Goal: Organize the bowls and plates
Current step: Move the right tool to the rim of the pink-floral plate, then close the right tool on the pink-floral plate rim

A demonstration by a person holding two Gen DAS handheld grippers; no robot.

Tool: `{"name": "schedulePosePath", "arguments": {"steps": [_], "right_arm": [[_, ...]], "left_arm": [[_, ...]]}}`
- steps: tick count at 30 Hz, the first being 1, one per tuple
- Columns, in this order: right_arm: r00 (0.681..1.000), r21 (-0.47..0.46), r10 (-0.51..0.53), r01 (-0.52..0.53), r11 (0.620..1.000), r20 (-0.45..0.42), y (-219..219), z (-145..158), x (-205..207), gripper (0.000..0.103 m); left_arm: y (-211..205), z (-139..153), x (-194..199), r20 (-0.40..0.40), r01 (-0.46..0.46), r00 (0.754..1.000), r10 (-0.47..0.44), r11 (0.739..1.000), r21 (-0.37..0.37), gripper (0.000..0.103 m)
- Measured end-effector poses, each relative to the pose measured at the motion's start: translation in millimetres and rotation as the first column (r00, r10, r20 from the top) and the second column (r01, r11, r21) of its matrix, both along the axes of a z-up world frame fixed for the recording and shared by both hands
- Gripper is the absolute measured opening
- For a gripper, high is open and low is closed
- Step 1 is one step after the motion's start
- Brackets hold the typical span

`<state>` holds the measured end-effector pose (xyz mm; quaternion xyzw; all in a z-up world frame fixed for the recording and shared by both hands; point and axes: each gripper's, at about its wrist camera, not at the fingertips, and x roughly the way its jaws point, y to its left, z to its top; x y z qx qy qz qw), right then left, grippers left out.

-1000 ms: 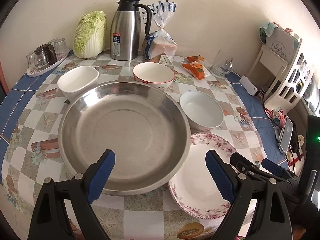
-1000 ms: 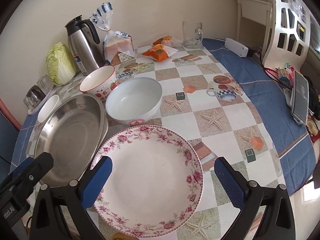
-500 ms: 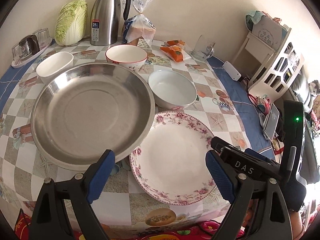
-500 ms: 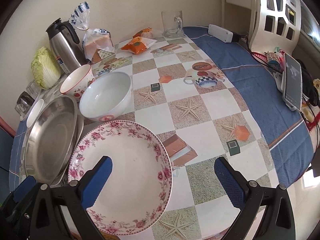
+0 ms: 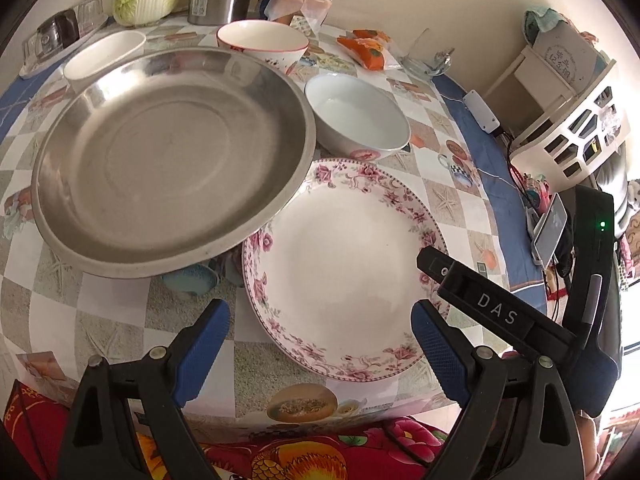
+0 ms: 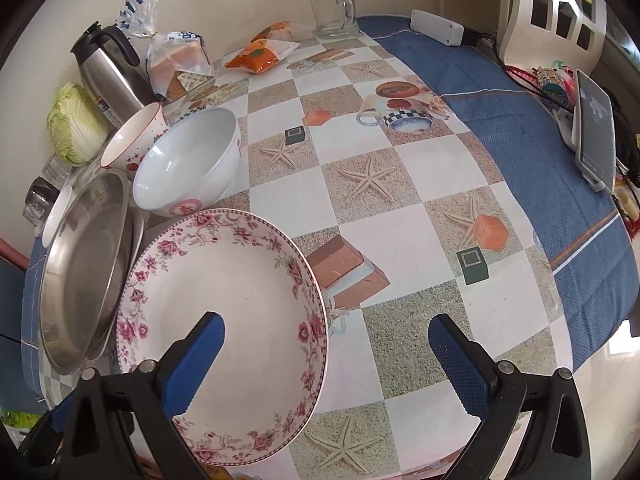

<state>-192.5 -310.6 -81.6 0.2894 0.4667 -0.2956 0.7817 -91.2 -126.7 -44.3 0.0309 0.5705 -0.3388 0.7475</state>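
Observation:
A floral-rimmed white plate (image 5: 344, 264) lies at the table's front, also in the right wrist view (image 6: 224, 320). A large steel plate (image 5: 168, 160) sits left of it, its rim over the floral plate's edge. A plain white bowl (image 5: 360, 116), a red-rimmed bowl (image 5: 262, 42) and a small white bowl (image 5: 106, 54) stand behind. My left gripper (image 5: 320, 348) is open and empty, above the floral plate's near edge. My right gripper (image 6: 326, 356) is open and empty, straddling that plate's right rim; its body shows in the left wrist view (image 5: 500, 312).
A steel thermos (image 6: 108, 68), cabbage (image 6: 74, 126), bread bag (image 6: 180, 60), orange snack packs (image 6: 260, 54) and a glass mug (image 6: 332, 10) line the back. A phone (image 6: 596, 132) and cables lie on the blue cloth at right. The table edge (image 5: 320, 420) is close below.
Both grippers have swung right and pulled back toward the table's front. The floral plate now sits between the left fingers; the right view has shifted further right.

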Motion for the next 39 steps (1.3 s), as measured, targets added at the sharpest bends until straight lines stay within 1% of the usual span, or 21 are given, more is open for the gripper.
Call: {"name": "schedulePosePath", "arguments": {"steps": [4, 7, 9, 11, 13, 14, 15, 17, 18, 19, 21, 22, 26, 28, 30, 34, 39], "right_arm": [[1.0, 0.036, 0.017, -0.017, 0.999, -0.001, 1.5, -7.9, 7.6, 0.103], [1.0, 0.058, 0.014, -0.014, 0.998, 0.011, 1.1, -11.9, 11.2, 0.103], [1.0, 0.076, 0.004, -0.006, 0.997, 0.03, -0.6, -13.6, 11.6, 0.103], [0.999, 0.097, -0.008, 0.003, 0.995, 0.042, -2.8, -14.9, 11.7, 0.103], [0.999, 0.105, -0.021, 0.016, 0.994, 0.05, -5.1, -15.8, 10.9, 0.097], [0.998, 0.112, -0.026, 0.02, 0.994, 0.057, -6.1, -16.2, 10.4, 0.089], [0.997, 0.122, -0.03, 0.022, 0.992, 0.07, -7.1, -16.6, 9.8, 0.084], [0.995, 0.144, -0.035, 0.021, 0.989, 0.091, -8.6, -17.8, 9.5, 0.079], [0.995, 0.15, -0.035, 0.02, 0.988, 0.098, -8.8, -18.0, 9.6, 0.073], [0.994, 0.152, -0.036, 0.02, 0.988, 0.103, -8.4, -18.1, 10.1, 0.069], [0.994, 0.157, -0.037, 0.021, 0.987, 0.103, -8.1, -18.7, 11.2, 0.056], [0.994, 0.161, -0.039, 0.023, 0.987, 0.1, -8.2, -19.6, 11.8, 0.053], [0.995, 0.178, -0.041, 0.024, 0.984, 0.094, -8.6, -23.9, 13.2, 0.033], [0.995, 0.169, -0.046, 0.031, 0.985, 0.086, -8.8, -23.4, 11.5, 0.028], [0.996, 0.165, -0.057, 0.044, 0.985, 0.073, -9.8, -24.1, 8.8, 0.017], [0.992, 0.188, -0.086, 0.068, 0.98, 0.09, -14.5, -24.1, 1.2, 0.016], [0.991, 0.188, -0.102, 0.085, 0.979, 0.081, -16.5, -23.6, -5.9, 0.016]], "left_arm": [[0.2, -16.5, 6.3, -0.067, -0.033, 0.997, 0.035, 0.999, 0.021, 0.092], [2.0, -28.1, 12.7, -0.113, -0.073, 0.991, 0.076, 0.997, 0.032, 0.092], [2.6, -33.5, 16.9, -0.135, -0.091, 0.986, 0.095, 0.995, 0.037, 0.092], [3.1, -36.1, 20.0, -0.141, -0.105, 0.984, 0.11, 0.994, 0.044, 0.088], [2.2, -37.2, 22.2, -0.133, -0.113, 0.984, 0.119, 0.992, 0.057, 0.078], [1.7, -38.1, 22.9, -0.132, -0.115, 0.984, 0.123, 0.991, 0.062, 0.077], [1.7, -39.1, 24.0, -0.134, -0.118, 0.983, 0.126, 0.991, 0.064, 0.075], [1.0, -40.1, 25.9, -0.129, -0.125, 0.983, 0.133, 0.99, 0.068, 0.069], [0.4, -39.7, 26.5, -0.122, -0.127, 0.983, 0.135, 0.99, 0.069, 0.066], [-0.4, -39.5, 27.9, -0.115, -0.128, 0.984, 0.136, 0.989, 0.07, 0.065], [-0.9, -40.1, 29.8, -0.111, -0.131, 0.984, 0.138, 0.989, 0.07, 0.06], [-1.7, -40.9, 31.1, -0.11, -0.134, 0.984, 0.141, 0.988, 0.071, 0.059], [-2.3, -41.5, 33.1, -0.111, -0.141, 0.983, 0.147, 0.988, 0.065, 0.059], [-3.9, -42.1, 33.8, -0.111, -0.141, 0.983, 0.148, 0.988, 0.065, 0.058], [-5.3, -42.6, 34.3, -0.111, -0.142, 0.983, 0.148, 0.988, 0.063, 0.058], [-8.4, -43.8, 34.2, -0.114, -0.134, 0.984, 0.14, 0.989, 0.061, 0.058], [-20.0, -44.4, 29.1, -0.102, -0.099, 0.989, 0.106, 0.993, 0.068, 0.058]]}}
